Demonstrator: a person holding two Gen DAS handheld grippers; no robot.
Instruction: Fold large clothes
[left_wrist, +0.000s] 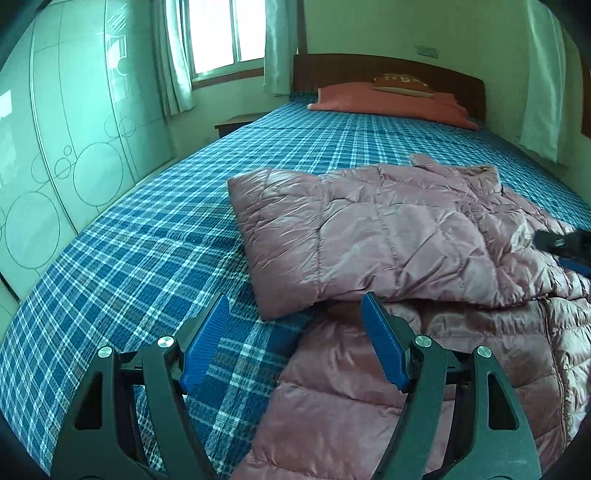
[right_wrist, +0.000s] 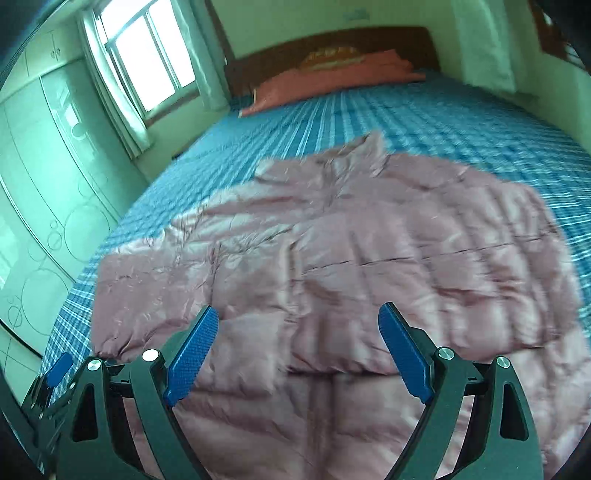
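A pink quilted puffer jacket (left_wrist: 388, 236) lies on the blue plaid bed (left_wrist: 147, 240), with one sleeve folded across its body. My left gripper (left_wrist: 295, 302) is open and empty, just above the jacket's lower left edge beside the folded sleeve's cuff. My right gripper (right_wrist: 297, 314) is open and empty, hovering over the middle of the jacket (right_wrist: 332, 258); that view is motion-blurred. The right gripper also shows at the right edge of the left wrist view (left_wrist: 565, 243). The left gripper shows at the lower left of the right wrist view (right_wrist: 55, 369).
An orange pillow (left_wrist: 391, 101) with a small cushion lies by the dark headboard (left_wrist: 369, 70). A pale wardrobe (left_wrist: 55, 147) lines the left side. A window with curtains (left_wrist: 221, 33) and a small bedside table (left_wrist: 236, 122) stand at the far left corner.
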